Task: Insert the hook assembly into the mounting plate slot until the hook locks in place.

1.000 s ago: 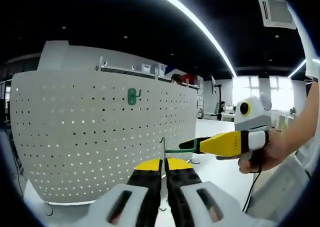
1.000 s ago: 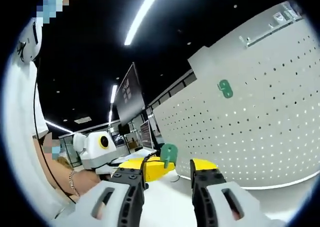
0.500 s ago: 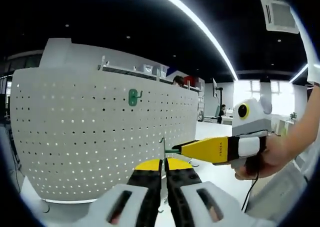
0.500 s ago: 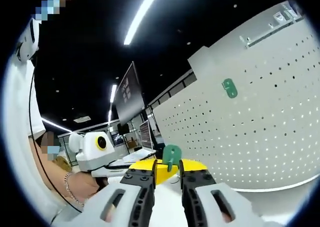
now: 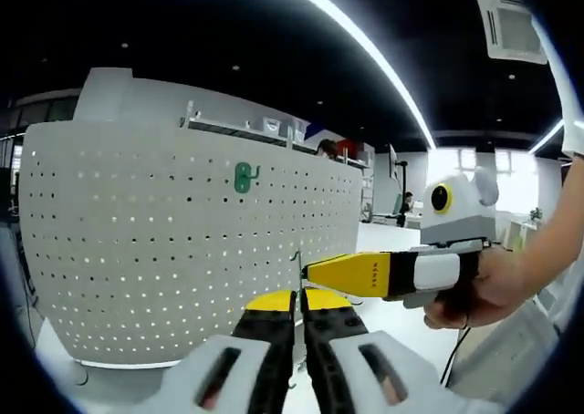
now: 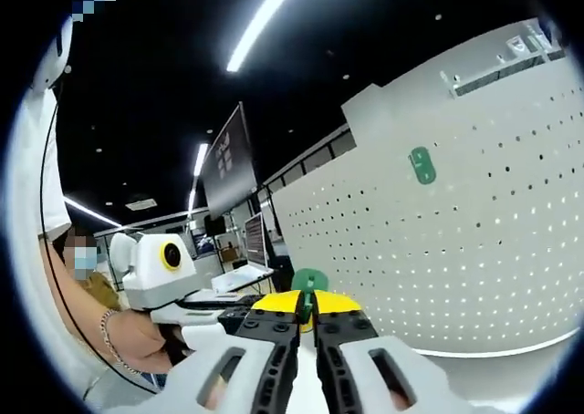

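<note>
A white pegboard mounting plate stands upright in front of me, and it also rises at the right of the right gripper view. One green hook hangs high on it. My left gripper is shut on the thin metal wire of a second hook assembly, held in the air in front of the board's lower part. My right gripper comes in from the right and its yellow jaws are closed over that hook's green part. In the right gripper view the right gripper is shut on the green hook piece.
A person's forearm and hand hold the right gripper at the right. A hand and wrist show at the lower left of the right gripper view. Behind it are a dark monitor and desks. Long ceiling lights run overhead.
My right gripper moved in toward the left one and went from open to shut on the hook's green part. The left gripper stayed shut on the wire.
</note>
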